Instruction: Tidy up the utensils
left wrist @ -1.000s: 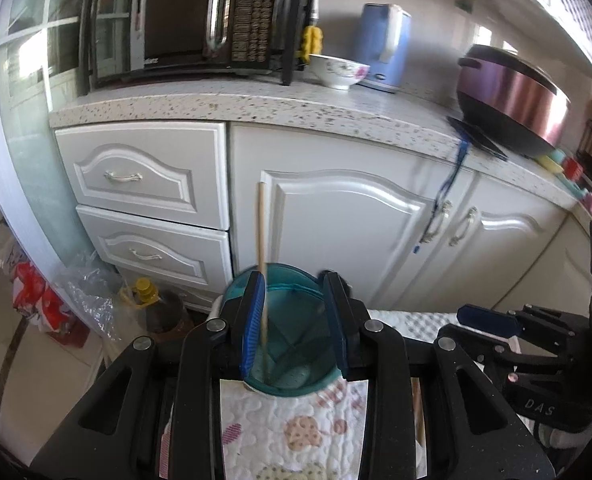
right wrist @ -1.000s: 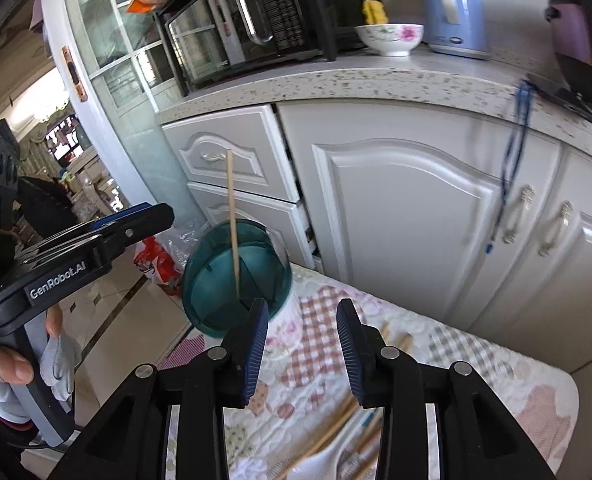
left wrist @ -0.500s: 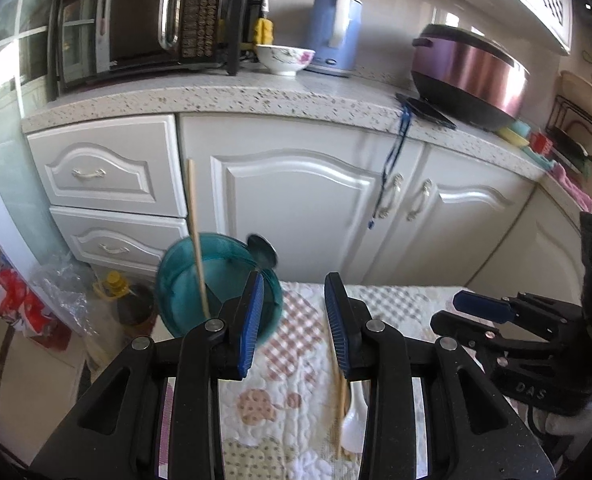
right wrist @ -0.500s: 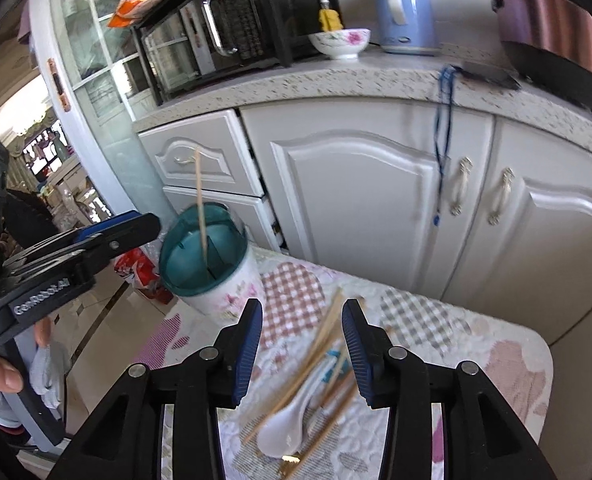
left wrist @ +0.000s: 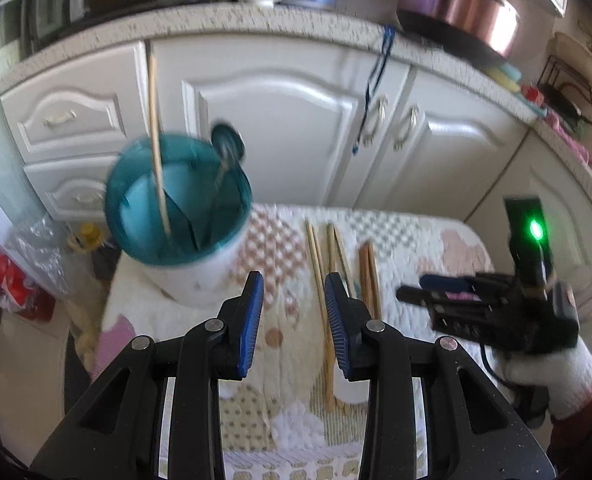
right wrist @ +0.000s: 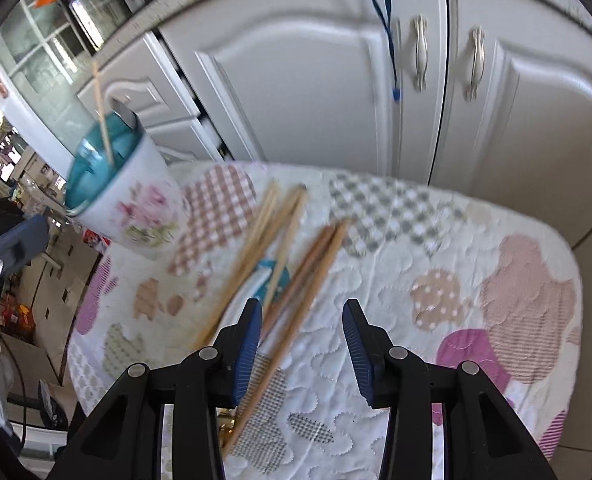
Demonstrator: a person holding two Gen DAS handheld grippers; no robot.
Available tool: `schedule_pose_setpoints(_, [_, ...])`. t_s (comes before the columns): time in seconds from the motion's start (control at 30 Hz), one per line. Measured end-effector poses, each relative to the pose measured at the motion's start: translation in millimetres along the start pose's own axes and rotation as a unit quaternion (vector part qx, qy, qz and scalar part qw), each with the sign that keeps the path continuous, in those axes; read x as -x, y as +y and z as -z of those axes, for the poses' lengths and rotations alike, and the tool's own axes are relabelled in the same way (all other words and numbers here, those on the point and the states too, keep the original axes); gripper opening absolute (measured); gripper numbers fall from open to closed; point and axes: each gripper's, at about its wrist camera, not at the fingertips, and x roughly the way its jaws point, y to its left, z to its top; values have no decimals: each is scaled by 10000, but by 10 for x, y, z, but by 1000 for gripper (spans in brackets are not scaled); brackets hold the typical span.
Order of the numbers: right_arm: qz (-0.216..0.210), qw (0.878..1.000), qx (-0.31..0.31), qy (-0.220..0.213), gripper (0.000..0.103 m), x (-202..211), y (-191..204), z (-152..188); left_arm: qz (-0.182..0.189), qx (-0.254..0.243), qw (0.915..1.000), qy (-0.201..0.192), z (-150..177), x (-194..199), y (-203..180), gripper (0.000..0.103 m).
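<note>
A white floral utensil holder (left wrist: 199,280) with a teal rim stands at the cloth's left end, also seen from the right wrist as the holder (right wrist: 135,204). One chopstick (left wrist: 155,140) and a metal spoon (left wrist: 225,148) stand in it. Several loose chopsticks (left wrist: 320,264) lie on the quilted cloth (left wrist: 287,240). My left gripper (left wrist: 293,292) hangs open just left of them, gripping nothing. My right gripper (right wrist: 302,306) is open above the brown chopsticks (right wrist: 320,264) and a white spoon (right wrist: 271,276), its pads touching nothing.
White cabinet doors (right wrist: 336,80) and drawers (left wrist: 67,120) stand close behind the small table. A gloved hand (left wrist: 552,376) holds the right gripper (left wrist: 416,290) at the cloth's right end. Bags (left wrist: 3,280) and a bottle lie on the floor at left.
Both grippers have dropped toward the cloth and tilted down. The left one has shifted right, from over the holder to beside the loose chopsticks. The right jaws stand slightly wider.
</note>
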Motion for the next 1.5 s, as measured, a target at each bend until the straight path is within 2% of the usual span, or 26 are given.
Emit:
schedule_pose_setpoints(0.13, [5, 9996, -201, 184, 40, -222, -94, -31, 79, -44, 9995, 305, 109, -221, -49, 31])
schedule_pose_setpoints(0.23, [22, 9992, -288, 290, 32, -333, -144, -62, 192, -28, 9980, 608, 155, -449, -59, 31])
schedule_pose_setpoints(0.4, [-67, 9981, -277, 540, 30, -484, -142, -49, 286, 54, 9931, 1136, 231, -861, -60, 31])
schedule_pose_setpoints(0.53, [27, 9982, -99, 591, 26, -532, -86, -52, 265, 23, 9904, 1354, 240, -1107, -103, 30])
schedule_pose_setpoints(0.63, [86, 9981, -29, 610, 19, -518, -109, -62, 429, 31, 9881, 1475, 213, -1214, -127, 30])
schedule_pose_setpoints(0.73, [46, 9978, -133, 649, 18, -512, -175, -65, 374, -45, 9874, 1535, 191, -1307, -165, 30])
schedule_pose_setpoints(0.8, [-7, 9977, -186, 658, 18, -505, -206, -61, 387, -57, 9866, 1586, 186, -1367, -186, 23])
schedule_pose_setpoints(0.83, [-4, 9977, -156, 657, 18, -515, -193, -60, 426, -45, 9868, 1560, 180, -1363, -183, 19])
schedule_pose_setpoints(0.87, [-3, 9979, -154, 632, 18, -525, -183, -57, 428, -47, 9871, 1543, 175, -1364, -188, 8])
schedule_pose_setpoints(0.9, [-14, 9980, -168, 613, 18, -542, -183, -62, 420, -47, 9870, 1550, 172, -1355, -192, 7])
schedule_pose_setpoints(1.03, [-165, 9974, -155, 688, 12, -534, -185, -39, 436, -13, 9874, 1523, 219, -1267, -130, 5])
schedule_pose_setpoints(1.17, [-241, 9965, -62, 795, 7, -424, -237, 93, 477, 136, 9865, 1562, 362, -1046, 86, 5])
schedule_pose_setpoints(1.43, [-559, 9908, 65, 1229, 6, -189, -345, 540, 563, 54, 9815, 1831, 815, -656, 232, 5])
schedule_pose_setpoints(1.5, [-465, 9909, 98, 1256, 6, -147, -344, 563, 579, 18, 9799, 1907, 899, -627, 242, 5])
